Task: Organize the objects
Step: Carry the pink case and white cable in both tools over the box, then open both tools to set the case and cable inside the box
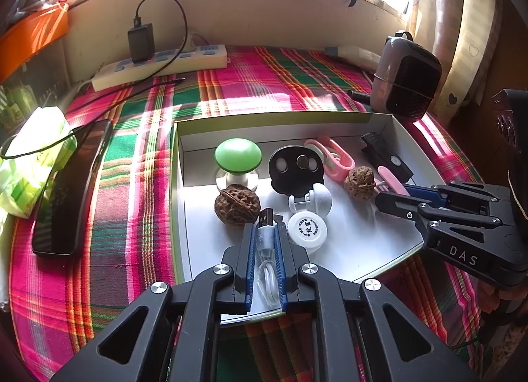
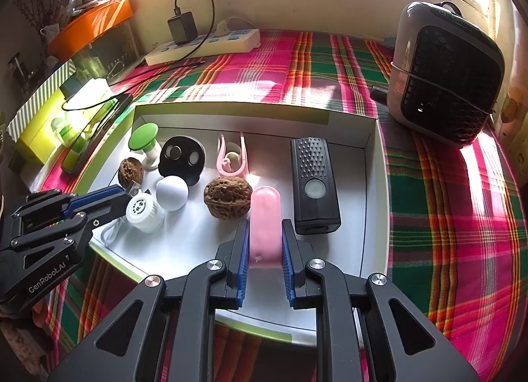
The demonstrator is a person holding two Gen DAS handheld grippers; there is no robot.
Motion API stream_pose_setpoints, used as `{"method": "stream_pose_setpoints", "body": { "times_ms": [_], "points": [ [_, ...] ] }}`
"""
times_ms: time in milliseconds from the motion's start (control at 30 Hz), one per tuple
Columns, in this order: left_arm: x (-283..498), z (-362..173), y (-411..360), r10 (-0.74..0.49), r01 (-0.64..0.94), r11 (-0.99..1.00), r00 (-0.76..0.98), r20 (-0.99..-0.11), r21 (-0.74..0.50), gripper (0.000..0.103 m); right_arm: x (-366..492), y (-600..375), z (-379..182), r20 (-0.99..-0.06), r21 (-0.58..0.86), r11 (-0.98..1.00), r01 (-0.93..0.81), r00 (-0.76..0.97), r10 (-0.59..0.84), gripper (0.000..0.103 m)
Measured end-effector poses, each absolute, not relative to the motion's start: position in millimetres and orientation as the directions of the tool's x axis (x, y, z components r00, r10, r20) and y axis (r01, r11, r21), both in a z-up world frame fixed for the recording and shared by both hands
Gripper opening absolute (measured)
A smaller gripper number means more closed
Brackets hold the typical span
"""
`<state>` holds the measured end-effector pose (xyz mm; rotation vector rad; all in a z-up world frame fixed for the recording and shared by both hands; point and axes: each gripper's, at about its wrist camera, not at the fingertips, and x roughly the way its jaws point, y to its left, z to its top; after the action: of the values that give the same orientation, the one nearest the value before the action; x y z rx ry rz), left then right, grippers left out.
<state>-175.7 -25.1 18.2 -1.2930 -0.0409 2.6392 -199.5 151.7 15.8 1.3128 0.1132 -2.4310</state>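
A shallow white box [image 1: 401, 138] [image 2: 369, 184] lies on the plaid cloth. My left gripper [image 1: 265, 235] is shut on a white USB cable [image 1: 265, 237] over the box's near edge. My right gripper [image 2: 265, 233] [image 1: 392, 199] is shut on a pink oblong case [image 2: 265, 223] [image 1: 392, 180]. Inside the box lie two walnuts [image 1: 235, 204] [image 2: 227, 201], a green mushroom-shaped piece [image 1: 237, 156] [image 2: 143, 138], a black oval piece [image 1: 295, 166] [image 2: 181, 156], a pink clip [image 1: 333, 157] [image 2: 232, 157], a white ball [image 2: 172, 192], a white round cap [image 1: 307, 228] [image 2: 142, 210] and a black remote-like device [image 2: 315, 180] [image 1: 386, 157].
A black phone [image 1: 71, 190] and a green tissue pack [image 1: 33, 157] lie left of the box. A power strip [image 1: 158, 67] [image 2: 204, 44] with a black charger sits at the back wall. A small grey heater [image 1: 404, 77] [image 2: 445, 75] stands at the back right.
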Motion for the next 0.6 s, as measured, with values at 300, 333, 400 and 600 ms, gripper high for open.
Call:
{"method": "stream_pose_setpoints", "body": {
  "times_ms": [300,333,400,600],
  "points": [
    [-175.9,18.0,-25.3,0.193,-0.168,-0.979,-0.596,-0.779,-0.114,0.011,-199.6,151.8,15.4,-0.821,0.105,-0.926,0.363,-0.494,-0.287,0.019],
    [-176.1,18.1,-25.3,0.193,-0.169,-0.979,-0.596,-0.78,-0.113,0.011,-199.7,151.9,15.4,-0.821,0.106,-0.926,0.362,-0.494,-0.287,0.019],
    [-175.4,17.1,-25.2,0.192,-0.17,-0.979,-0.595,-0.781,-0.111,0.012,-199.4,152.5,15.3,-0.821,0.108,-0.926,0.361,-0.494,-0.288,0.019],
    [-173.3,18.1,-24.8,0.188,-0.164,-0.98,-0.596,-0.781,-0.11,0.021,-197.6,155.4,17.3,-0.816,0.115,-0.929,0.351,-0.501,-0.29,0.019]
  ]
}}
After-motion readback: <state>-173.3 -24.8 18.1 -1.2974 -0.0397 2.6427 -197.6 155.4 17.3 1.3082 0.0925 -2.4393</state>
